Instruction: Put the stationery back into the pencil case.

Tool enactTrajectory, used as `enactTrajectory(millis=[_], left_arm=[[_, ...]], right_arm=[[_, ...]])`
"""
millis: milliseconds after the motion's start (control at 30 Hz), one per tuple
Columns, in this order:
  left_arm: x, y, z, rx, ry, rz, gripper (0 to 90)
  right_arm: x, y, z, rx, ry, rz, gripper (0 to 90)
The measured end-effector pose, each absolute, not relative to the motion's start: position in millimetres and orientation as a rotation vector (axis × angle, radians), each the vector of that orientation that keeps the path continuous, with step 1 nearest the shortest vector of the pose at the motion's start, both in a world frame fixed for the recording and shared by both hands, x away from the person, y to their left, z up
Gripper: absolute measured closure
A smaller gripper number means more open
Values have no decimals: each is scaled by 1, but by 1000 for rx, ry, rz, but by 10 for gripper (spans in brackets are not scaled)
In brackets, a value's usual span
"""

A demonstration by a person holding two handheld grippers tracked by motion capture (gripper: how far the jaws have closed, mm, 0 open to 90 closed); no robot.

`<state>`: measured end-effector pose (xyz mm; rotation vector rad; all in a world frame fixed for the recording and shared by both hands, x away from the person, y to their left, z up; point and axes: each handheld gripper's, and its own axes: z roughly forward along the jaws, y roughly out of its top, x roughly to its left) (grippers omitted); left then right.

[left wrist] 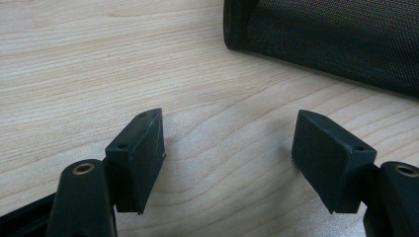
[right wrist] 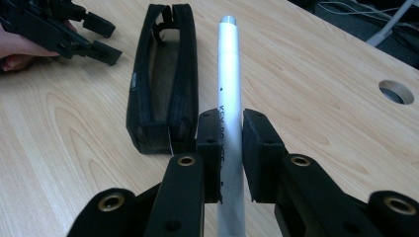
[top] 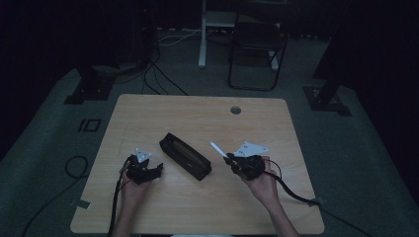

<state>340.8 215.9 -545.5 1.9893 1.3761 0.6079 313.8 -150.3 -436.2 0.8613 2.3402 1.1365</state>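
Note:
A black zip pencil case (top: pixel 185 155) lies open at the middle of the wooden table (top: pixel 148 116); its mouth gapes in the right gripper view (right wrist: pixel 163 79). My right gripper (top: pixel 228 159) is shut on a silver-white pen (top: pixel 217 149), whose barrel (right wrist: pixel 230 84) runs out between the pads (right wrist: pixel 210 143) just right of the case. My left gripper (top: pixel 159 170) rests low on the table left of the case, its jaws open with bare wood between the pads (left wrist: pixel 143 153). The case's mesh side (left wrist: pixel 336 39) lies just ahead of that gripper (left wrist: pixel 228 163), which also lies at top left in the right gripper view (right wrist: pixel 106 39).
A round cable hole (top: pixel 235 110) sits near the table's far edge. Beyond the table stand a folding chair (top: pixel 257 49) and a white stand leg (top: pixel 202 34) on a dark floor with cables. Black cables trail from both grippers off the near edge.

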Motion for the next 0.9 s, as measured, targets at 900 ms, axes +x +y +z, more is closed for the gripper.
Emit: enactTrajectory(millis=[900], left_arm=[[341, 216, -545, 1988, 1377, 607, 293]], right_arm=[[318, -134, -432, 847, 2331, 1222, 785]])
